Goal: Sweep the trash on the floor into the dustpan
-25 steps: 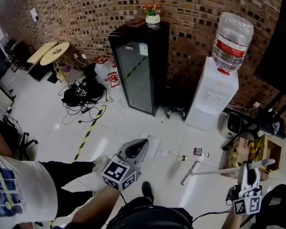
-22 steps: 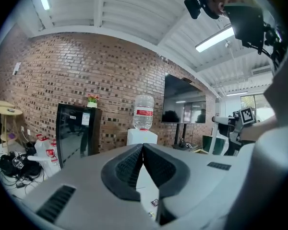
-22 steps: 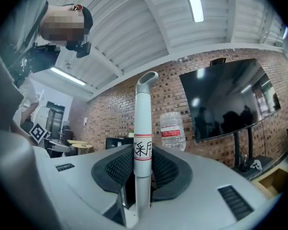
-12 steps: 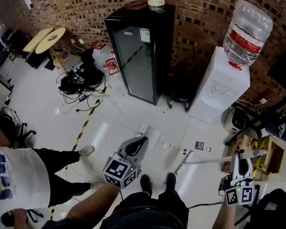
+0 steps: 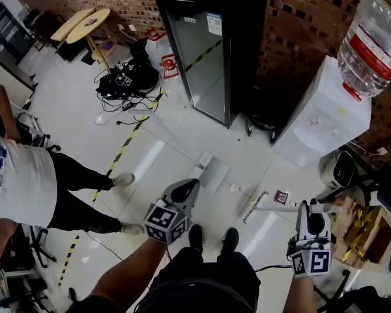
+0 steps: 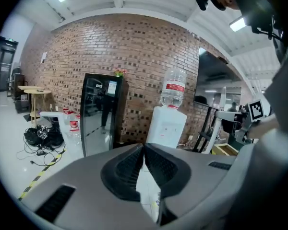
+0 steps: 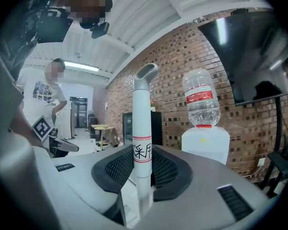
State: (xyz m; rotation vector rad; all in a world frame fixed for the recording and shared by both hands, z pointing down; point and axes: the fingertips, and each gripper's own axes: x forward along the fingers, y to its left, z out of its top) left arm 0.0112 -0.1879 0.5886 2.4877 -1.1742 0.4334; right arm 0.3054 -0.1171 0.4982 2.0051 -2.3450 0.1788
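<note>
My right gripper (image 5: 305,208) (image 7: 143,163) is shut on the white broom handle (image 7: 143,128), which stands upright between its pads and carries a red-ringed label. In the head view the handle (image 5: 277,207) runs left to the broom head (image 5: 252,205) on the floor. A small dark card (image 5: 281,196) and small white bits (image 5: 234,188) lie beside it. A flat white dustpan-like piece (image 5: 212,173) rests on the tiles just beyond my left gripper (image 5: 188,188) (image 6: 144,150), which is shut with nothing in it.
A black glass-door fridge (image 5: 215,51) and a white water dispenser (image 5: 322,113) stand against the brick wall. A person in a white shirt (image 5: 23,175) stands at the left. Cables (image 5: 127,80), yellow-black floor tape (image 5: 120,152) and a cardboard box (image 5: 362,223) lie around.
The head view has tipped further down and shifted. My right gripper has come up and leftward with the broom handle. The person at the left has stepped closer.
</note>
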